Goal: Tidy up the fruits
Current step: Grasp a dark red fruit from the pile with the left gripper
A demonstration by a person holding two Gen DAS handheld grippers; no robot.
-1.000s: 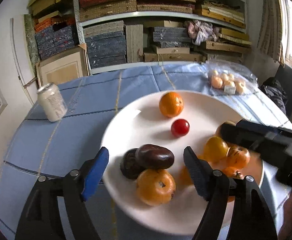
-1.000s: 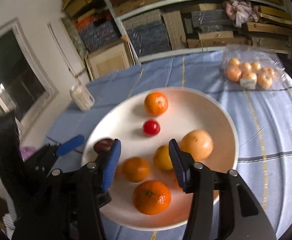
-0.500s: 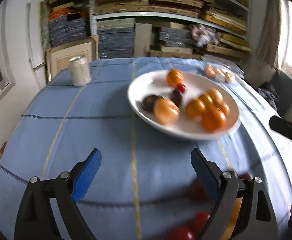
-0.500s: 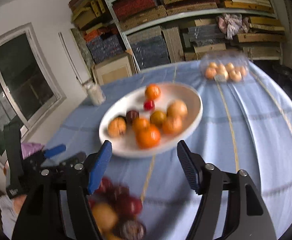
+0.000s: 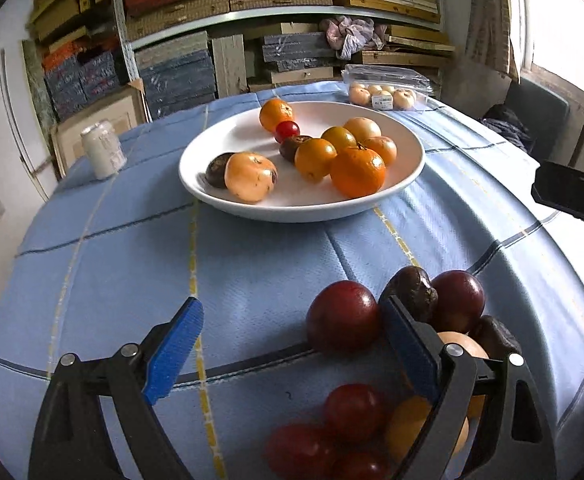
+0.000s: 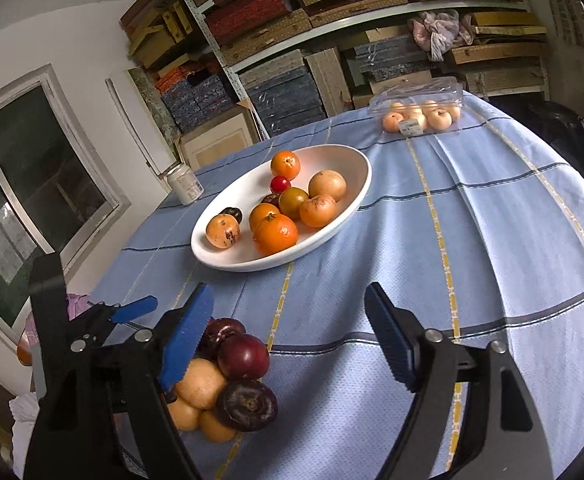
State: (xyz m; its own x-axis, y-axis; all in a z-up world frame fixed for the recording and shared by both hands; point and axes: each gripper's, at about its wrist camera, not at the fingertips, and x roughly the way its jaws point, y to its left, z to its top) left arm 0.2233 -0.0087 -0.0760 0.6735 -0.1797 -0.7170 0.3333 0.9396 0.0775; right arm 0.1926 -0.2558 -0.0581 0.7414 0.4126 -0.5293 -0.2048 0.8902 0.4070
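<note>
Shelves of stacked boxes stand behind your blue-clothed desk (image 5: 251,272). On it, a white plate (image 5: 211,200) well ahead of both tools holds about 9 fruits, while a loose pile (image 6: 227,380) of dark red and yellow fruit lies at the near edge. Your left tool (image 5: 292,344) is wide and holds nothing; the pile sits at and past its right finger. Your right tool (image 6: 287,332) is opening, nothing between its jaws; the pile lies at its left finger. So the pile lies between your 2 hands, about equally near, and either must swing inward to reach it.
</note>
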